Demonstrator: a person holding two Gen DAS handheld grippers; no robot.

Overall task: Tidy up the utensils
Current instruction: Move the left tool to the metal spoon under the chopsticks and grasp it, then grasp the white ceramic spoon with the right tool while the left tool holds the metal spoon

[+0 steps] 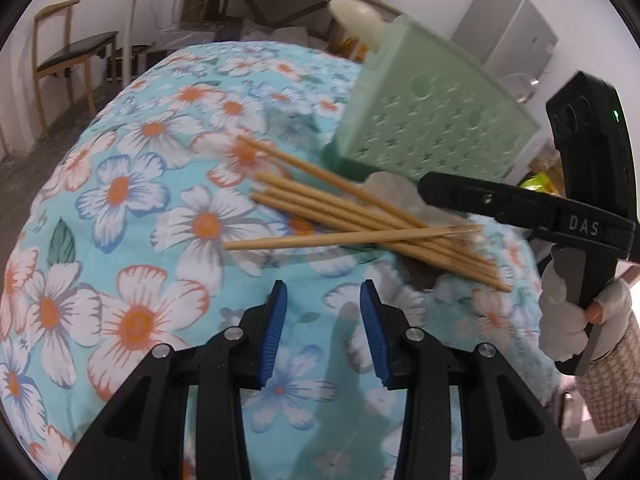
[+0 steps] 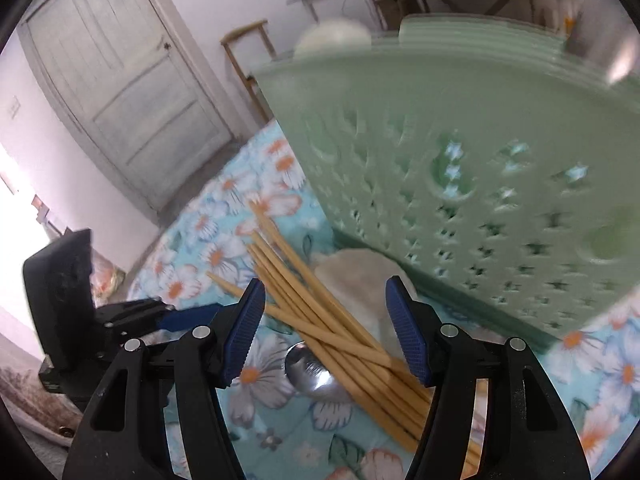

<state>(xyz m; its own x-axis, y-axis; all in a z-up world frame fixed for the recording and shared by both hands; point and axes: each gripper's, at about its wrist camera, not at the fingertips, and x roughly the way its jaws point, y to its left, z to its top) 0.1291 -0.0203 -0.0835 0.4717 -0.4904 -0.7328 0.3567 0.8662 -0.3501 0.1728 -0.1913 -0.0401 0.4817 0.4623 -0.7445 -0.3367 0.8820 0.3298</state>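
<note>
Left gripper (image 1: pixel 323 330): jaws parted, nothing between the blue pads (image 1: pixel 276 332), hovering over the floral cloth (image 1: pixel 120 208) just near of the chopsticks (image 1: pixel 352 220). Released, empty.

Right gripper (image 2: pixel 325 330): jaws parted wider, pads clear of everything. Chopsticks and a spoon (image 2: pixel 312 372) show through the gap below, but no contact is visible. Released, empty.

Chopsticks lie in a loose fan on the cloth, tips to the far left, thick ends crossing near the right; one stick sits skewed across the others. The metal spoon bowl lies under the bundle's near end. A pale round thing, maybe a ceramic spoon, sits between the chopsticks and the green caddy (image 1: pixel 432 120). The caddy stands far right, just beside the pile, perforated with stars and moons; a white spoon (image 1: pixel 360 20) sticks out of its top.

Step in hand, my read: pick up chopsticks for the caddy. To do it well, come down where the sticks bunch tightest, with the jaws across the sticks rather than along them. Close low to the cloth, but don't pinch fabric. Expect the skewed stick to slip out. Keep the other gripper clear of the pile.

Writing: "DAS" in pale letters on the right gripper's arm (image 1: pixel 584 226), left view. Nothing else readable.
</note>
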